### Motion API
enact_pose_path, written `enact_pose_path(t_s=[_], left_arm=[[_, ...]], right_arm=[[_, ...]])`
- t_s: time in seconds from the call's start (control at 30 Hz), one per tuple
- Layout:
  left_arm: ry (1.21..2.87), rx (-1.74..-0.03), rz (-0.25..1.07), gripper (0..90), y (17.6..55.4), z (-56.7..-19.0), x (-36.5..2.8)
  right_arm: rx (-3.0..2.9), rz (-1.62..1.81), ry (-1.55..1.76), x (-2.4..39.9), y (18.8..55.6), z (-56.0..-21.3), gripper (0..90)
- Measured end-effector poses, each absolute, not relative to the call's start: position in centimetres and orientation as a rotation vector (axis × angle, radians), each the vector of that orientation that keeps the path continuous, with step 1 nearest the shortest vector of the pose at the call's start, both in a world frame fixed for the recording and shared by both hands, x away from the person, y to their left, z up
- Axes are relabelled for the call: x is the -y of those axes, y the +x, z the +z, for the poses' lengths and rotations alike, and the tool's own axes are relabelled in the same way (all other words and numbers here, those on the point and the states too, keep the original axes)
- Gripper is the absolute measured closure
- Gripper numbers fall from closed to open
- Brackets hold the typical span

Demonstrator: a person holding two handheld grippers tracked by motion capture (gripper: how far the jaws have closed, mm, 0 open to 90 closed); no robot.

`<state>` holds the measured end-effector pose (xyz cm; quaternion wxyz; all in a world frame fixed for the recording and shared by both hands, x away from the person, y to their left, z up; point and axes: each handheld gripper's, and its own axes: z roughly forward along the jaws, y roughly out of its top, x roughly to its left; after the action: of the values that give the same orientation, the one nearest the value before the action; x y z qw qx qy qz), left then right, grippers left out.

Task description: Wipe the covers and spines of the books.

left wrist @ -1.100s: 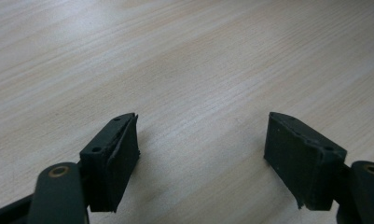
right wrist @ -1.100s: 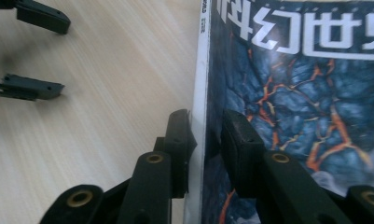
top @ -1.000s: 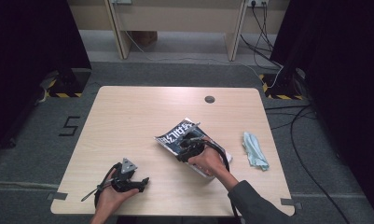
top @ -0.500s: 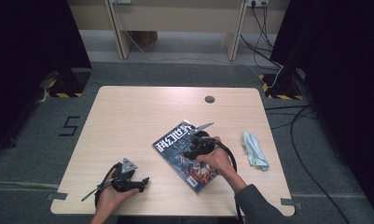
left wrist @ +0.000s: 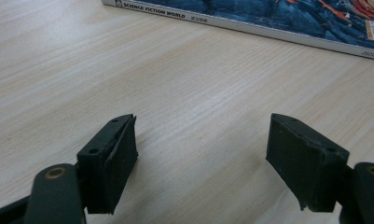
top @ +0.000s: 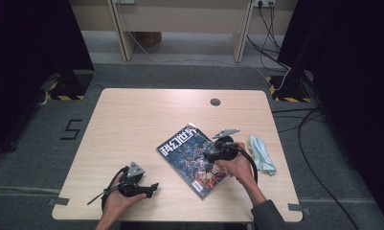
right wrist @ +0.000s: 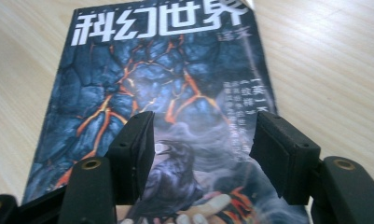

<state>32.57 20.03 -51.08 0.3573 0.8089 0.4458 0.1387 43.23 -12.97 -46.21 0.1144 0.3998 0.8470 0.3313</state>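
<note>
A magazine [top: 185,152] with a dark blue and orange cover lies closed and flat on the wooden table [top: 146,120], right of centre. My right gripper [top: 206,156] hovers over its right part, pointing left. In the right gripper view its jaws [right wrist: 201,158] stand apart over the cover [right wrist: 152,84]; they have just been opening and nothing is between them. My left gripper [top: 152,187] rests near the front left edge, open and empty [left wrist: 201,158]. The magazine's spine [left wrist: 268,16] lies beyond it.
A crumpled light blue cloth [top: 262,153] lies just right of my right hand. A round cable hole [top: 215,101] sits near the table's far edge. Bare wood stretches across the left and far parts of the table.
The magazine, partly raised under the right gripper a second ago, now lies flat and closed. The right gripper has let go, opened and shifted right. The left gripper has stayed put.
</note>
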Motion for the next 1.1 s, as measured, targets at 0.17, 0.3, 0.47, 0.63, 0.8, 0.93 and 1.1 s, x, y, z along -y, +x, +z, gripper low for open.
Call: enact_pose_path(t_s=[0.17,0.3,0.47,0.63,0.8,0.93,1.1], left_arm=[[2.090,-1.148,0.342,21.6,32.8,-51.2,-19.7],[2.076,-1.132,0.341,21.3,33.0,-51.2,-19.2],[2.068,-1.131,0.353,20.2,33.1,-51.3,-18.8],[2.046,-1.108,0.353,20.3,33.0,-51.2,-18.1],[1.966,-1.087,0.274,21.8,33.0,-51.1,-17.0],[1.936,-1.078,0.241,24.0,33.4,-51.3,-15.8],[1.959,-1.068,0.223,24.4,33.9,-51.6,-14.2]], right_arm=[[-2.466,1.012,1.209,14.1,43.3,-46.6,36.4],[-2.437,0.991,1.235,14.7,43.6,-46.9,32.7],[-2.417,0.952,1.291,15.7,44.0,-47.3,28.6],[-2.409,0.929,1.320,16.3,44.2,-47.7,28.6],[-2.425,0.890,1.341,16.6,44.3,-48.5,28.6],[-2.453,0.862,1.345,16.5,44.2,-49.1,29.7],[-2.487,0.864,1.316,16.1,43.4,-49.4,29.2]])
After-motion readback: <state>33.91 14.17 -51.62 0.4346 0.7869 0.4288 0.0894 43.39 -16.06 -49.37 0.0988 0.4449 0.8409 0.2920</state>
